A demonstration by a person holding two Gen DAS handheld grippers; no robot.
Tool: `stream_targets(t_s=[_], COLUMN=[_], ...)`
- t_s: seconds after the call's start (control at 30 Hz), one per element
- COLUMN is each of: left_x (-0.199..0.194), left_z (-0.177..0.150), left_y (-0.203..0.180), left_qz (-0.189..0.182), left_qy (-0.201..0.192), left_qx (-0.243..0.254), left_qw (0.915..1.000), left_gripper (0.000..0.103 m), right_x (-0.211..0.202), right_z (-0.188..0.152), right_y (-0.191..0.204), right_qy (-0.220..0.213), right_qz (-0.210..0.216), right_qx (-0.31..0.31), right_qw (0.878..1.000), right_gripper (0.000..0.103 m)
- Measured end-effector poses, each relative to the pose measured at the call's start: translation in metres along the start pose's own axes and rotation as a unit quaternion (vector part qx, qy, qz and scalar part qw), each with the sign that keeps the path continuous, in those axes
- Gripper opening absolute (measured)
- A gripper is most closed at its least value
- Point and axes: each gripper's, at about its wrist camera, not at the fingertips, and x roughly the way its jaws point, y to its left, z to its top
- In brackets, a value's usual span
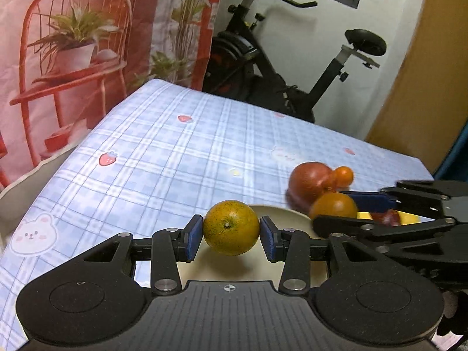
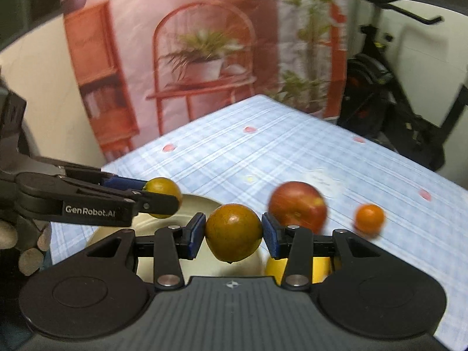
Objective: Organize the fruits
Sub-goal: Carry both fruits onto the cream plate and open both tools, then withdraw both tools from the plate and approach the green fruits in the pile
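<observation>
Both grippers are clamped on citrus: the left gripper (image 1: 231, 234) squeezes a greenish orange (image 1: 230, 227), the right gripper (image 2: 233, 235) a browner orange (image 2: 233, 232), both above the cream plate (image 1: 280, 213). They're close together, so bumping could knock one loose. Ahead of the right gripper sit a red apple (image 2: 297, 206) and small tangerine (image 2: 369, 218); something yellow (image 2: 320, 269) below it.

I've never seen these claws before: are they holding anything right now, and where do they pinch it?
Yes. The left gripper pinches a yellow-green orange across its sides; the right gripper pinches a darker orange likewise.
</observation>
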Motion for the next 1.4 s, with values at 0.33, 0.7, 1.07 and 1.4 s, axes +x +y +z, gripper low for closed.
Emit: stream_targets(t_s=[0.33,0.7,1.07,1.4], left_x=[0.006,0.018,-0.006,-0.029], left_z=[-0.003,-0.006,0.003,-0.008], left_y=[0.005,0.005,-0.017,-0.073], left_qz=[0.013,0.011,0.018,-0.031], left_qy=[0.004,0.020,-0.003,-0.023], left_qx=[0.010,-0.001,0.018,0.057], left_qw=[0.9999,0.9997,0.9997,0.9976], left_gripper=[0.045,0.045,0.046,0.045], right_x=[0.049,0.048,-0.008,-0.112], right_z=[0.004,-0.003,-0.009,-0.057], right_y=[0.010,0.014,0.000,-0.048], right_qy=[0.042,0.048,-0.004,-0.081], right_qz=[-0.002,-0.023,-0.031,-0.097], right_qx=[-0.042,-0.063,-0.017,0.074], right_qw=[0.998,0.997,0.999,0.989], right_gripper=[0.044,0.046,0.045,0.045])
